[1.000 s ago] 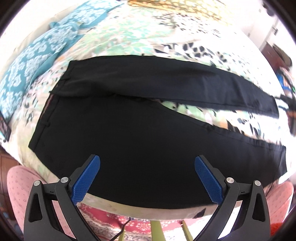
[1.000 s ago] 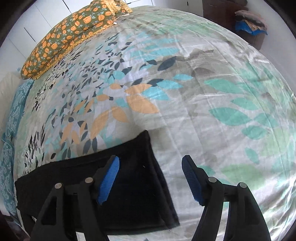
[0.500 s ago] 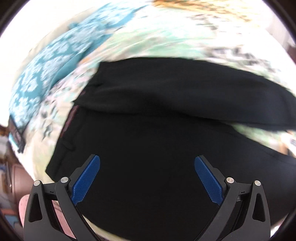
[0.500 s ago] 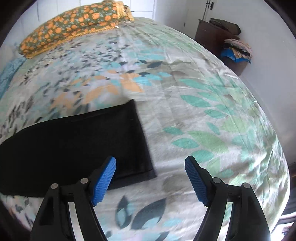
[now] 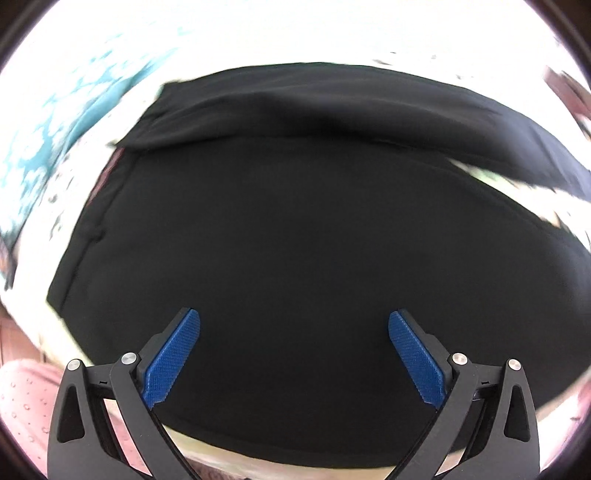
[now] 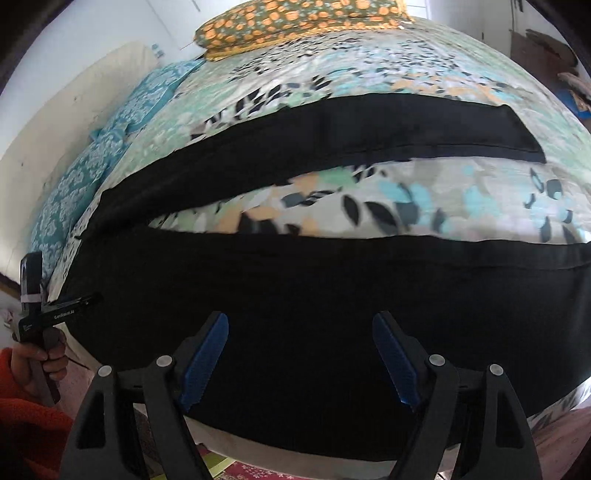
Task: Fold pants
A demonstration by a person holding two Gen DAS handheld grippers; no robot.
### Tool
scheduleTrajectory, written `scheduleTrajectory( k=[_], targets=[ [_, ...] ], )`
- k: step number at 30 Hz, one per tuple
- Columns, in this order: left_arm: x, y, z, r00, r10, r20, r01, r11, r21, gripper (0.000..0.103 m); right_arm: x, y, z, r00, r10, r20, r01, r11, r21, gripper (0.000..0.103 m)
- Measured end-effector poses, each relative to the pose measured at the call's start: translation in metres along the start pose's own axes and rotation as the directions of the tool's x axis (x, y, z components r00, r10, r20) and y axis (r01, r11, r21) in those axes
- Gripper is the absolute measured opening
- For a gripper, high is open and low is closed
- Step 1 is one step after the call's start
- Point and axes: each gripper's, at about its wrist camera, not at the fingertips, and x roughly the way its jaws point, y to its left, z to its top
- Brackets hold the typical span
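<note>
I see the black pants spread flat on the bed, waistband toward the left of both views. One leg angles away across the sheet, the other runs along the near edge of the mattress, and a wedge of leaf-patterned sheet shows between them. In the left wrist view the pants fill nearly the whole picture, and the surroundings are washed out by glare.

My left claw is spread wide over the seat of the pants, with only dark cloth seen beyond the gap and nothing pinched; I cannot tell whether the blue pads touch the cloth.

My right claw is also wide apart, its jaws opening further, over the near leg. Nothing sits between its blue pads, and they press on nothing.

At the left edge of the right wrist view I see the left hand gripping its tool handle, an orange sleeve below it. White lettering runs along that tool's arm, but it is too small for me to read.

Farther out lie a teal patterned pillow at the left and an orange-flowered pillow at the far end.
</note>
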Motion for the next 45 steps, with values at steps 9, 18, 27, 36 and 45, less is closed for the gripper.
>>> scheduleTrajectory(
  k=[9, 18, 27, 36, 45],
  targets=[
    [0.008, -0.038, -0.014, 0.995, -0.094, 0.016, 0.091, 0.984, 0.150, 0.103, 0.042, 0.048, -0.017, 0.988, -0.146, -0.045, 0.130, 0.957, -0.261, 0.080],
    [0.011, -0.033, -0.009, 0.995, -0.101, 0.012, 0.097, 0.980, 0.171, 0.103, 0.050, 0.042, -0.024, 0.987, -0.159, -0.034, 0.146, 0.956, -0.253, 0.095],
    [0.009, -0.033, -0.022, 0.992, -0.125, 0.019, 0.120, 0.978, 0.170, 0.103, 0.052, 0.042, -0.028, 0.985, -0.168, -0.036, 0.153, 0.955, -0.256, 0.103],
    [0.009, -0.033, -0.023, 0.992, -0.124, 0.020, 0.119, 0.978, 0.169, 0.103, 0.053, 0.044, -0.032, 0.984, -0.176, -0.030, 0.164, 0.956, -0.243, 0.103],
    [0.007, -0.034, -0.025, 0.992, -0.123, 0.019, 0.118, 0.978, 0.175, 0.103, 0.052, 0.045, -0.032, 0.982, -0.191, -0.019, 0.181, 0.954, -0.240, 0.103]
  ],
)
